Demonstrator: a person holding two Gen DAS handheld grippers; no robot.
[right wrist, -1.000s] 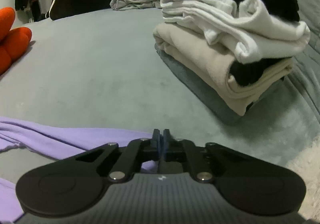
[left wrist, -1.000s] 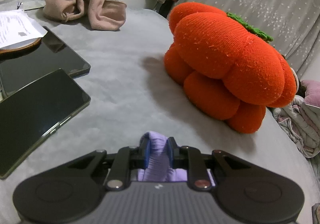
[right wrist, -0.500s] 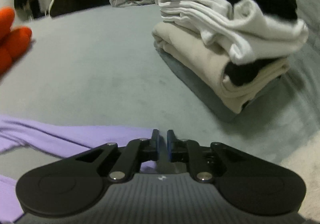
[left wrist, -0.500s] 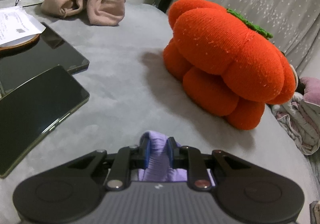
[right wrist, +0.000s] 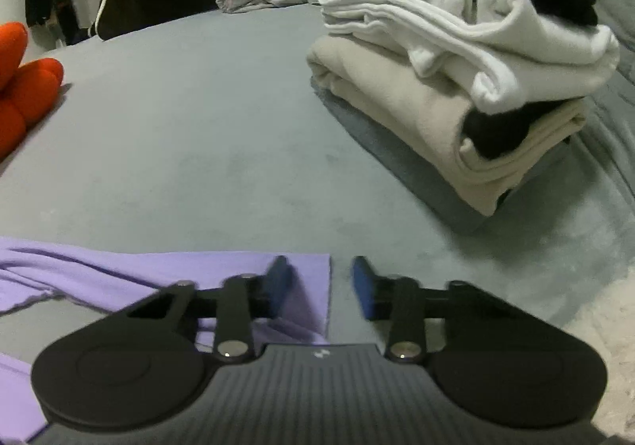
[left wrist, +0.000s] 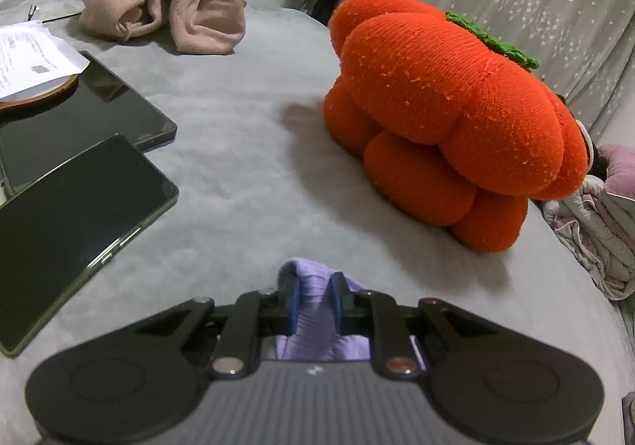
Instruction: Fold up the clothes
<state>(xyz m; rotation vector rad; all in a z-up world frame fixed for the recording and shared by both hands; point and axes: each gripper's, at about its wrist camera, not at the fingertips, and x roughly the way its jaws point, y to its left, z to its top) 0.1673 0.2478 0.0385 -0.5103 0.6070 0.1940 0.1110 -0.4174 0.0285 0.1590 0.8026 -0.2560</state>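
On the grey bed (left wrist: 246, 151), far left: two dark tablets (left wrist: 71, 207), a sheet of paper (left wrist: 27, 56), and a crumpled beige garment (left wrist: 158, 20) behind them.

Left gripper (left wrist: 311, 300): clenched on a bunched hump of the lilac garment (left wrist: 307, 278); cloth bulges up between the blue pads (left wrist: 294, 300). Orange pumpkin cushion (left wrist: 448, 115) sits just ahead to its right, apart from the cloth.

Right-wrist view: lilac garment (right wrist: 139, 278) lies low on the bed, one straight edge flat below the tool, soft ridges and a raw-looking edge running off to the left. Right gripper (right wrist: 320, 284): released, jaws spread wide, nothing between them; the left pad (right wrist: 278, 282) hangs over the cloth's corner, whether touching I cannot tell.

Further right: stack of folded clothes (right wrist: 456, 79) (white, cream, black, grey), well apart from the lilac piece.

Handling, judged: thin knit, light, limp, no stiffness. It will sag and drag between two holds and crease wherever pinched. Not fragile. Grey cover looks plush, so some friction when slid. Best holds: corners or hem edge, pinching all layers, both tools on the same edge so it lifts level. The straight right-hand corner under the open tool looks the cleanest purchase.
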